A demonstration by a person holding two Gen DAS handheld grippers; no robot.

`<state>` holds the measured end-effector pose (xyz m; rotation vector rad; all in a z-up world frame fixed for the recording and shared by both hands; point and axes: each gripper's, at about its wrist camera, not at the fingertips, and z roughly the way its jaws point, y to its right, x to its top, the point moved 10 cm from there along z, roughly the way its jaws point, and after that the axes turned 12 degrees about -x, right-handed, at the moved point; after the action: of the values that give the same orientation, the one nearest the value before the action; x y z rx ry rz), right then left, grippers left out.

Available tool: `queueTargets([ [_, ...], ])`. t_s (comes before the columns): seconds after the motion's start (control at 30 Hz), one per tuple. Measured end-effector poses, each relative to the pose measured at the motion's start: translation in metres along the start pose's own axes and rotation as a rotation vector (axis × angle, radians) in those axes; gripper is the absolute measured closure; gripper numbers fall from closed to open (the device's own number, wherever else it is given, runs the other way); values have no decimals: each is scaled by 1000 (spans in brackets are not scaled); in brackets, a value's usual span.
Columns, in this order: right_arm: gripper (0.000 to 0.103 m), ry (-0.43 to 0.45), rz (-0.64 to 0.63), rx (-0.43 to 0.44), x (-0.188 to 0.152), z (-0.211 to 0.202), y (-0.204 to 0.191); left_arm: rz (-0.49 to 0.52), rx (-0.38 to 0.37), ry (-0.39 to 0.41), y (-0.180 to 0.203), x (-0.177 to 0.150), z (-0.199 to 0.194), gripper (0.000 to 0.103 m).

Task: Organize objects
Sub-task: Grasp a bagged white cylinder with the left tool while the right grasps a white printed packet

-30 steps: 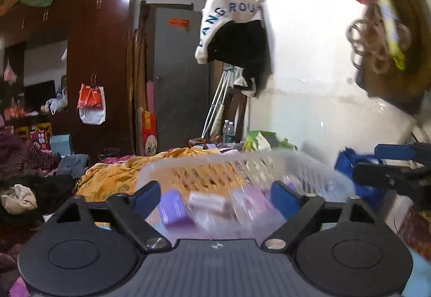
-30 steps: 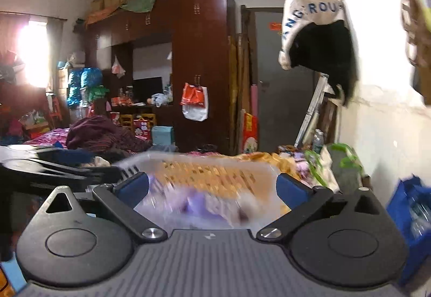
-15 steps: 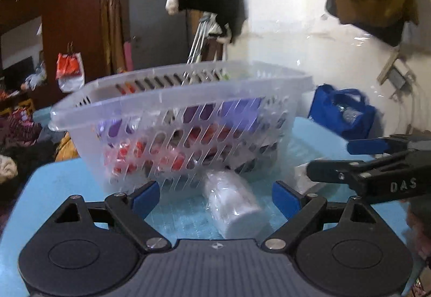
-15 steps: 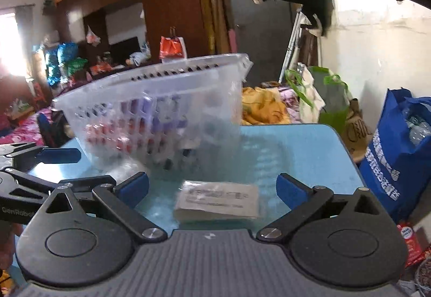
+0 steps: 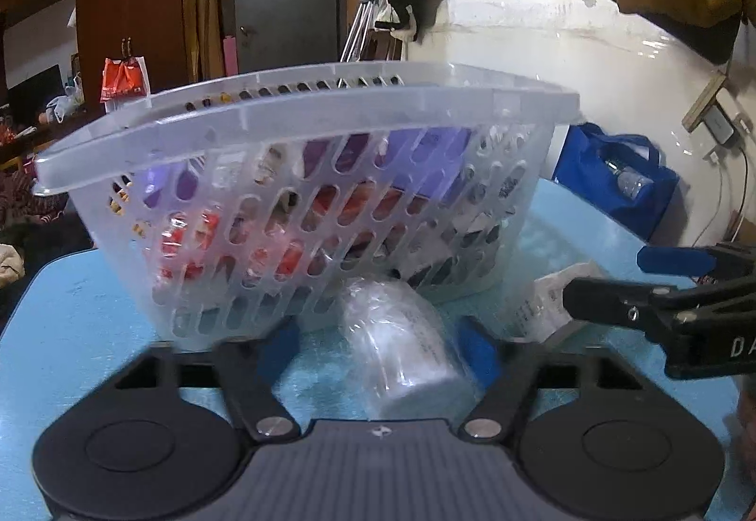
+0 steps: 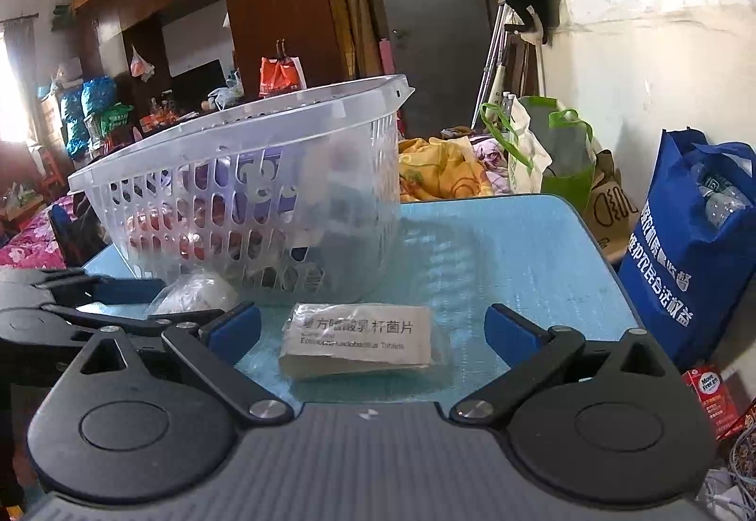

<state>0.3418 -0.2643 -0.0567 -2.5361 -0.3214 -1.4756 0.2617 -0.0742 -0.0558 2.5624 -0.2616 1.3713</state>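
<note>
A clear plastic basket (image 5: pixel 302 133) holding several purple and red packets stands on the blue table (image 5: pixel 71 322); it also shows in the right wrist view (image 6: pixel 245 152). My left gripper (image 5: pixel 382 346) is open low over the table, its fingers either side of a plastic-wrapped white bottle (image 5: pixel 401 346) lying in front of the basket. My right gripper (image 6: pixel 373 327) is open around a wrapped white medicine box (image 6: pixel 359 339) lying flat on the table. The right gripper's fingers (image 5: pixel 661 303) show at the right of the left wrist view.
A blue shopping bag (image 6: pixel 694 247) stands off the table's right edge, with a red carton (image 6: pixel 713 393) below it. Green and white bags (image 6: pixel 543 147) and yellow bedding (image 6: pixel 439 171) lie beyond the far edge. The white wall (image 5: pixel 543 62) is close on the right.
Both grippers have dropped from above the basket to table level in front of it. The bottle now lies between the left fingers and the box between the right fingers.
</note>
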Motion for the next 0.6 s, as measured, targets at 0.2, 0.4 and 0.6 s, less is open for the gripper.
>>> queueTargets([
  [0.2,0,-18,-28,18,-2,2,-7,27,23,36,-1,-2,-15,51],
  [0.4,0,-118,-104,47,-10,18,-25,49,40,71,-20,-8,-52,51],
  [0.6,1,-148,-99,23,-9,33,-22,18,55,69,-53,-14,-71,50],
])
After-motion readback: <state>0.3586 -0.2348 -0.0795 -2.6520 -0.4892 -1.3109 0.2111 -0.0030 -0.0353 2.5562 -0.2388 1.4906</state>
